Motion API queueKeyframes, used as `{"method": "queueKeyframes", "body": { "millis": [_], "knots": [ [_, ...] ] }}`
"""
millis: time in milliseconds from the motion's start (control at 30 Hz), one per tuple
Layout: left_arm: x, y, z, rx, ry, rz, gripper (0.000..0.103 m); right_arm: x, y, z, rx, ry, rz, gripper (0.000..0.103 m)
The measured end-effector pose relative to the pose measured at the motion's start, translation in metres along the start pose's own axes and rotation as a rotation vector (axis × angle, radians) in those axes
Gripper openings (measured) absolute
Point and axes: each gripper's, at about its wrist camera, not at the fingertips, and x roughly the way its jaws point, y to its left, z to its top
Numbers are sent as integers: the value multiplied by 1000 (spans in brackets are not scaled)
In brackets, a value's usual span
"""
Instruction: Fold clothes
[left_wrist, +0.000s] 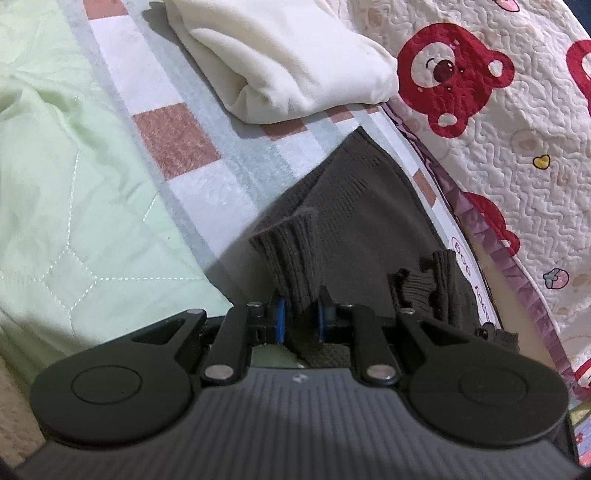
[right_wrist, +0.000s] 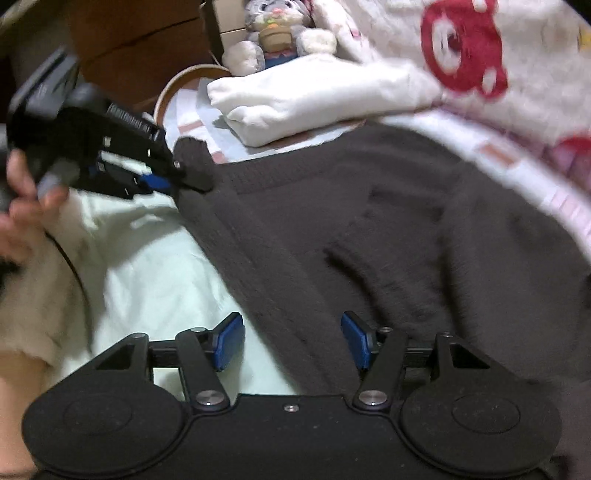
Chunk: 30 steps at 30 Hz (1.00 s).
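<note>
— So, from the left wrist, what's the left gripper (left_wrist: 301, 314) doing?

— It's clamped on a ribbed edge of the dark brown knit sweater (left_wrist: 354, 206), the blue pads (left_wrist: 281, 317) pressing the fabric from both sides. That sweater lies on a checked blanket (left_wrist: 177, 147), beside a pale green quilt (left_wrist: 66, 177). A folded cream garment (left_wrist: 295, 70) sits farther off, touching the bear-print quilt (left_wrist: 480, 92).

— And the right wrist view?

— Blurry. The right gripper (right_wrist: 293, 343) has its fingers spread wide, nothing between them, hovering over the sweater's near edge. The sweater is spread flat across the bed. On the left, a hand (right_wrist: 22, 206) holds the other gripper, pinching a sweater corner. A plush rabbit (right_wrist: 277, 29) sits behind.
</note>
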Motion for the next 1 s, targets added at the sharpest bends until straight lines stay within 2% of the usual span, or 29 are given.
{"method": "queueKeyframes", "body": {
  "millis": [33,67,100,167,267,333,433,567,700,767,833,933,1000],
  "knots": [
    [1,2,1,-11,4,5,18,0,3,0,2,-1,11,37],
    [0,4,1,-30,2,2,23,0,6,0,3,-2,22,20],
    [-1,7,2,-55,-7,-8,39,0,8,0,5,-3,33,19],
    [-8,16,4,-120,-43,-68,62,0,14,1,8,-5,54,17],
    [-12,20,6,-163,-56,-103,72,1,22,1,12,-8,87,17],
    [-7,16,3,-144,-13,-97,74,1,27,1,11,-10,103,17],
    [0,7,-1,-79,9,-62,75,-1,34,-1,-9,-17,104,16],
    [9,-6,-7,9,39,-15,82,-4,43,-4,-35,-26,105,14],
    [19,-19,-13,96,68,31,83,-6,53,-7,-61,-35,107,14],
    [22,-24,-16,139,75,56,77,-8,57,-9,-75,-39,108,14],
    [23,-26,-20,188,57,101,64,-9,62,-10,-88,-44,109,14],
    [23,-30,-24,238,31,153,38,-12,62,-14,-65,-50,147,14],
    [23,-30,-24,249,29,167,13,-19,56,-17,-24,-66,179,14]
  ]
}}
